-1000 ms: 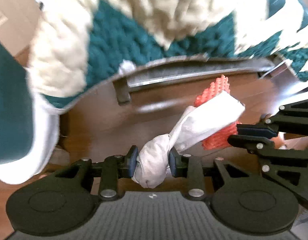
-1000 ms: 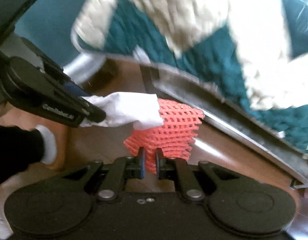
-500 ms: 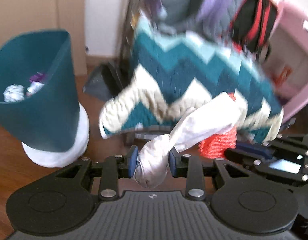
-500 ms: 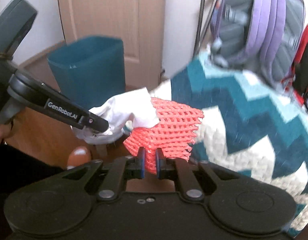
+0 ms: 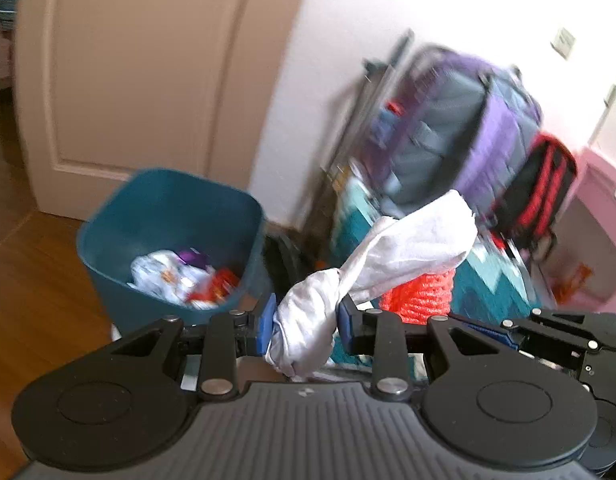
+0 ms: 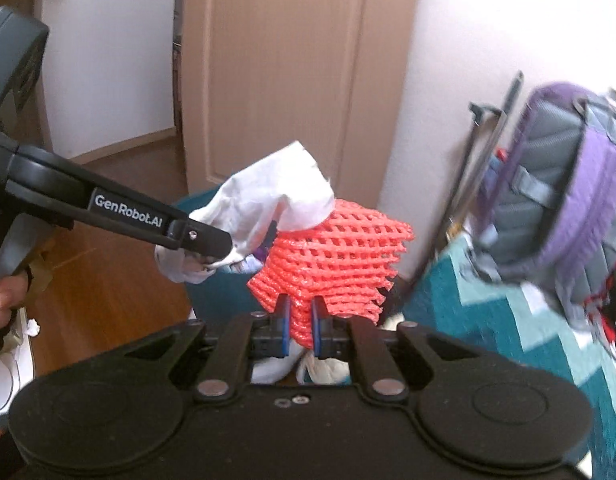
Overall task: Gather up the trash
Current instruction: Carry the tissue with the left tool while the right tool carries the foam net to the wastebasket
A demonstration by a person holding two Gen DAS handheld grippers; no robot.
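Left wrist view
Left tongs [image 5: 304, 326]: pinching a knotted white tissue wad [image 5: 308, 330] between the blue pads; its loose tail flares up and to the right.
Bin: a teal trash bin [image 5: 108, 236] stands on the wood floor [image 5: 32, 288], left of and beyond the tongs — wrappers already lie inside it.
Red foam net [image 5: 418, 296]: peeks out behind the tissue's tail, held by the right tongs [image 5: 476, 330] coming in from the right edge.
Backdrop: a beige door [image 5: 140, 68], a purple-grey backpack [image 5: 460, 136], and a red-and-black bag [image 5: 544, 192], all blurred.

Right wrist view
Right tongs [image 6: 299, 326]: pressed nearly together, nipping the lower edge of the red foam net [image 6: 336, 256], which fans out above them.
Left tongs [image 6: 212, 246]: reach in from the left, gripping the white tissue wad [image 6: 276, 196] — it overlaps the net's top corner.
Bin: the teal trash bin [image 6: 216, 300] is mostly hidden behind both pieces of trash.
Right side: a teal zigzag blanket [image 6: 508, 320] under the backpack [image 6: 568, 176].
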